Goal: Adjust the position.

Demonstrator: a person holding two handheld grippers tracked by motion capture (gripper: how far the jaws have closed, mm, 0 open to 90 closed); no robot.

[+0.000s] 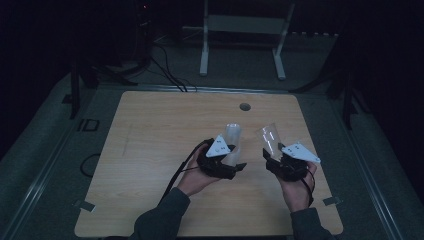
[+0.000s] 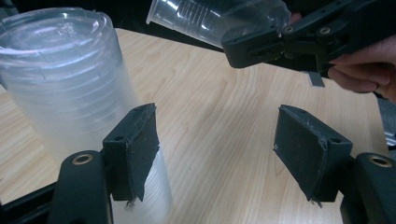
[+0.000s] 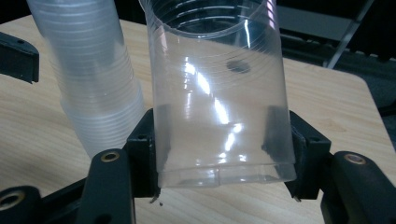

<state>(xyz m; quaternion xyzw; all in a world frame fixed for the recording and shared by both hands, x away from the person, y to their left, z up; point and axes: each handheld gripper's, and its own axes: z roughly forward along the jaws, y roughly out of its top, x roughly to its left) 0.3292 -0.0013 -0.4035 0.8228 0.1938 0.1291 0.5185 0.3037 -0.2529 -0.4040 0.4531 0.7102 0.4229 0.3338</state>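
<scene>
Clamped by its base between our right gripper's point(image 3: 224, 154) pads, one clear cup point(image 3: 219, 93) is already off the stack point(image 2: 70, 79), which leans outside our unclenched left gripper's point(image 2: 219, 154) jaw, so many cups remain to separate.

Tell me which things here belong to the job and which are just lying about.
In the job: single cup, cup stack, right gripper, left gripper.
Lying about: white frame and cables beyond the table.
</scene>
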